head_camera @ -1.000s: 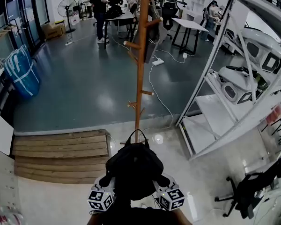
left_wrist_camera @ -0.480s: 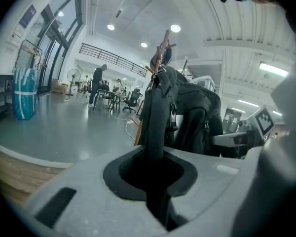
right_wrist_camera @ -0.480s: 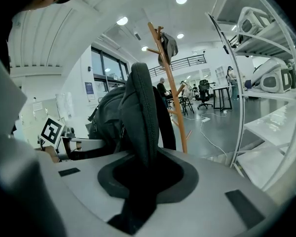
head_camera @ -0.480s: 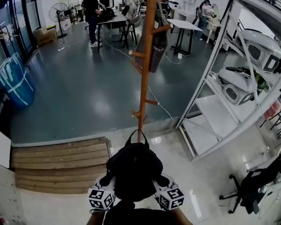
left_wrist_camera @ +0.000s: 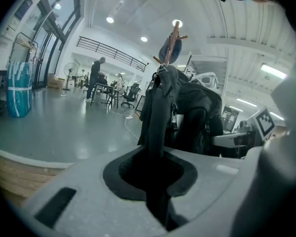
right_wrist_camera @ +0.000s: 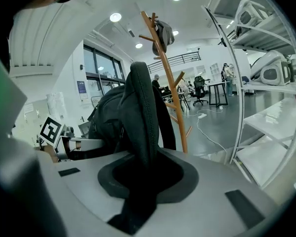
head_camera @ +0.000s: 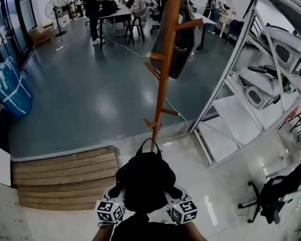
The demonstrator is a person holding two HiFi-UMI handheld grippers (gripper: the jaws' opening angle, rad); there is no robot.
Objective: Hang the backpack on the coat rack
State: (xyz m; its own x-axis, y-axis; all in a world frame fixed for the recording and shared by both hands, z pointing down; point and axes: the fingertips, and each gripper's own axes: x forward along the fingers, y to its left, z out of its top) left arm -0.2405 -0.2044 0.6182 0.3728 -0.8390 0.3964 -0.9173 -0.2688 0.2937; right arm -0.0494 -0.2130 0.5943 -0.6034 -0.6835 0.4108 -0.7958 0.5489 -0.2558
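Note:
A black backpack (head_camera: 143, 179) hangs in the air between my two grippers, its top loop pointing toward the wooden coat rack (head_camera: 166, 69). My left gripper (head_camera: 114, 199) is shut on the backpack's left strap (left_wrist_camera: 157, 112). My right gripper (head_camera: 174, 199) is shut on the right strap (right_wrist_camera: 140, 117). The rack's pole (right_wrist_camera: 166, 73) stands just ahead, with short pegs up its length and a dark garment (head_camera: 176, 46) hanging from an upper peg. The backpack (left_wrist_camera: 197, 115) is apart from the rack.
A white metal shelving unit (head_camera: 251, 99) with helmets stands to the right of the rack. Wooden steps (head_camera: 65, 172) lie to the left. A black office chair (head_camera: 273, 195) sits at the lower right. People and desks (head_camera: 110, 14) are far across the grey floor.
I have come closer to the coat rack with the backpack; the rack looms larger and its base is now just beyond the backpack's loop. Both grips stay the same.

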